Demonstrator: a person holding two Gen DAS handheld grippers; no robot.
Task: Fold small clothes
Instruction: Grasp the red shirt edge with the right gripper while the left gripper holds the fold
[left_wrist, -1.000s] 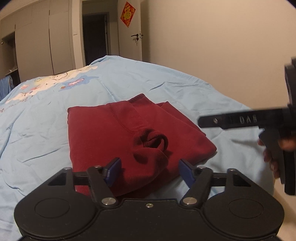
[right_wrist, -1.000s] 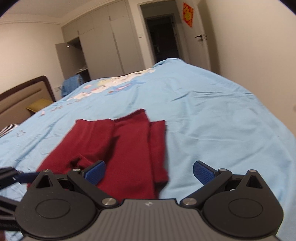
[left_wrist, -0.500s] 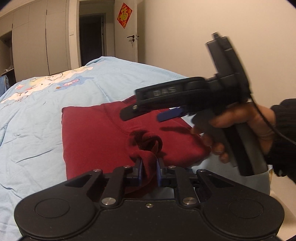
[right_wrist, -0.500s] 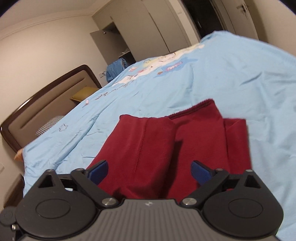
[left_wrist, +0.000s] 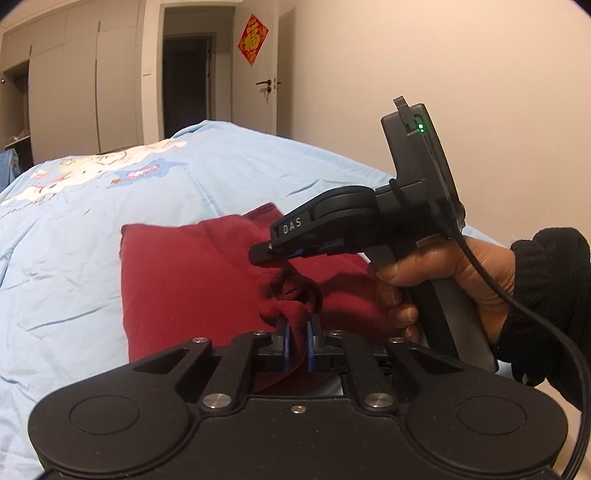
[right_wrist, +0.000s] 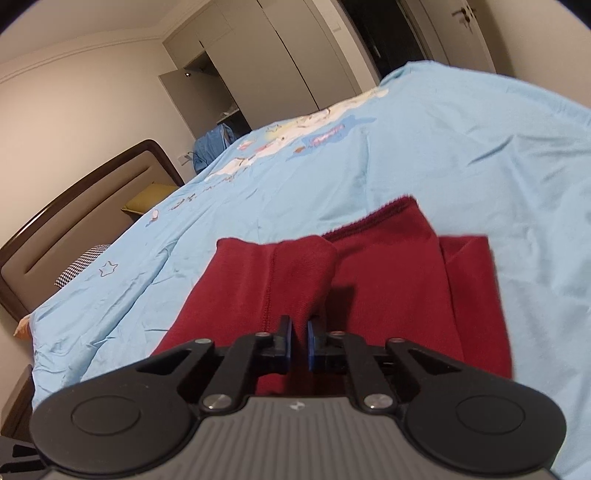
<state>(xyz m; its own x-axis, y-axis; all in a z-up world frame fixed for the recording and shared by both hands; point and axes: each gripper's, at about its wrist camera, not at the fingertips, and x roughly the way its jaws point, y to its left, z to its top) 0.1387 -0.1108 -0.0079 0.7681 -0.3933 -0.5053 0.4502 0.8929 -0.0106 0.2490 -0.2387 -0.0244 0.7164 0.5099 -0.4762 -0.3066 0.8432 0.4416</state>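
A dark red garment (left_wrist: 184, 288), partly folded, lies on the light blue duvet (left_wrist: 74, 236). My left gripper (left_wrist: 297, 341) is shut on a bunched, ribbed end of the garment at its near edge. In the left wrist view my right gripper (left_wrist: 264, 254) reaches in from the right, held by a hand (left_wrist: 424, 273) in a black sleeve, with its tips down on the cloth. In the right wrist view the right gripper (right_wrist: 299, 345) is shut on a raised fold of the red garment (right_wrist: 388, 280). The pinched cloth itself is hidden between the pads.
The duvet (right_wrist: 461, 147) covers a large bed with a brown headboard (right_wrist: 74, 221) and a yellow pillow (right_wrist: 147, 199). A blue heap of cloth (right_wrist: 214, 144) sits by the open wardrobe. A beige wall (left_wrist: 480, 92) runs close along the bed's right edge.
My left gripper went from open to shut on the garment's bunched end. My right gripper swung in over the garment and went from open to shut on a fold.
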